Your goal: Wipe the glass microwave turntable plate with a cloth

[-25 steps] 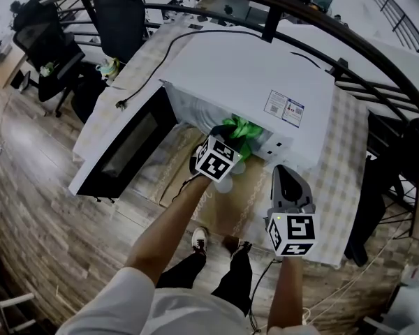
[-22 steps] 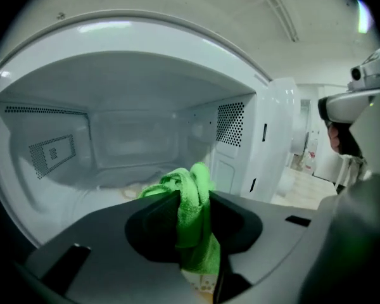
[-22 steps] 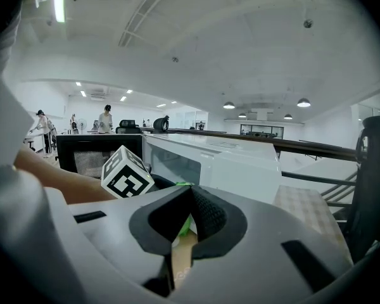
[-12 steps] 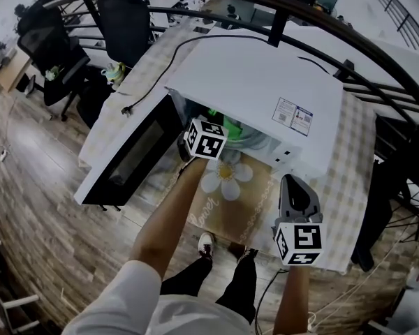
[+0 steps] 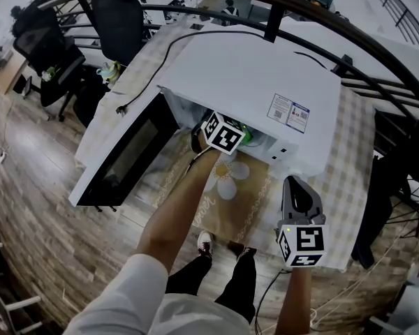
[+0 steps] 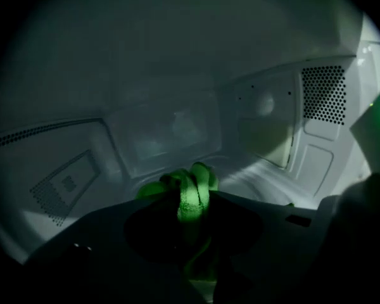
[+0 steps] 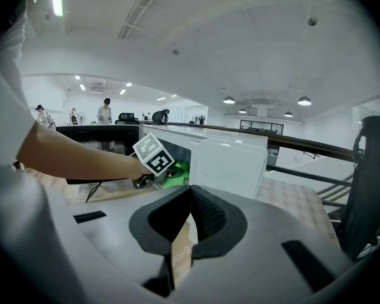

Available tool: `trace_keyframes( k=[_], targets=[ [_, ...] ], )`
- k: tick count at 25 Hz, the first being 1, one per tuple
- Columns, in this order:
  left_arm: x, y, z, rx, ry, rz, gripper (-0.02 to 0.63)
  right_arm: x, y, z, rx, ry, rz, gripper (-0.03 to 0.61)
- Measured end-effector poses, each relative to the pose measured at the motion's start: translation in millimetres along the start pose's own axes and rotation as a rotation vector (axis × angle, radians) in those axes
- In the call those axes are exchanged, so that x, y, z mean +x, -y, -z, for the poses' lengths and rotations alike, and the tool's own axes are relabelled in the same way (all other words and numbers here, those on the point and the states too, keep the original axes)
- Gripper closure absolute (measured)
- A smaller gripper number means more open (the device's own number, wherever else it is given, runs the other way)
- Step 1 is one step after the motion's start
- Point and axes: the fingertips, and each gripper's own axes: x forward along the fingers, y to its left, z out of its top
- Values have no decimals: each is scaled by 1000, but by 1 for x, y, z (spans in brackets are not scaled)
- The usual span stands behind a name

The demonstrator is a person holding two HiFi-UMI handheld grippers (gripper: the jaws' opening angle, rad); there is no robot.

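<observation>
The white microwave [image 5: 251, 75] stands with its door [image 5: 126, 155] swung open to the left. My left gripper [image 5: 227, 132] reaches into the cavity, shut on a green cloth [image 5: 246, 135]. In the left gripper view the bunched cloth [image 6: 191, 192] sticks out between the jaws of the left gripper [image 6: 193, 202], low over the pale curved turntable plate [image 6: 256, 181] on the cavity floor. My right gripper [image 5: 298, 190] hovers outside, right of the opening and nearer to me. The right gripper [image 7: 190, 195] is shut with nothing in it.
A tan mat with a white flower [image 5: 227, 187] lies in front of the microwave on a checked tablecloth [image 5: 342, 173]. A black power cord [image 5: 160, 61] runs off to the left. Office chairs [image 5: 49, 54] stand at far left, and a dark rail [image 5: 335, 26] arcs overhead.
The left gripper has swept left and then back right inside the microwave opening, carrying the cloth deeper in. The right gripper has stayed about where it was.
</observation>
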Motion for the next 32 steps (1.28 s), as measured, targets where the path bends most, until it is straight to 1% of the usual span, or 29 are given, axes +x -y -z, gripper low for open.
trace_keyframes(
  k=[2,4,7,9,11,15,17,20,22,25,28,32],
  targets=[
    [2,24,-8,45,22,63,489,-1,0,1,0,-2,0,566],
    [1,44,-15,63,47,115,489,-2,0,2,-2,-4,3,566],
    [-3,47,-15,72,53,119,489,-3,-1,2,0,-2,4,566],
    [-10,34,-10,56,44,96,489,-1,-3,1,-4,0,0,566],
    [-18,15,0,36,21,51,489,0,-6,-1,-11,1,-4,566],
    [-36,-32,30,-52,-11,-50,489,3,-15,-5,-24,9,-20,566],
    [-46,-51,41,-79,-19,-96,489,6,-19,-7,-25,12,-25,566],
    [-55,-59,50,-91,-24,-118,489,7,-23,-9,-22,17,-29,566],
    [-55,-50,49,-79,-29,-111,489,7,-25,-8,-18,18,-30,566],
    [-51,-21,41,-58,-22,-73,489,3,-24,-7,-18,15,-24,566],
    [-44,17,25,-39,1,-3,489,-3,-18,-6,-10,17,-3,566],
    [-36,71,5,5,28,114,489,-9,-8,-4,4,16,25,566]
  ],
)
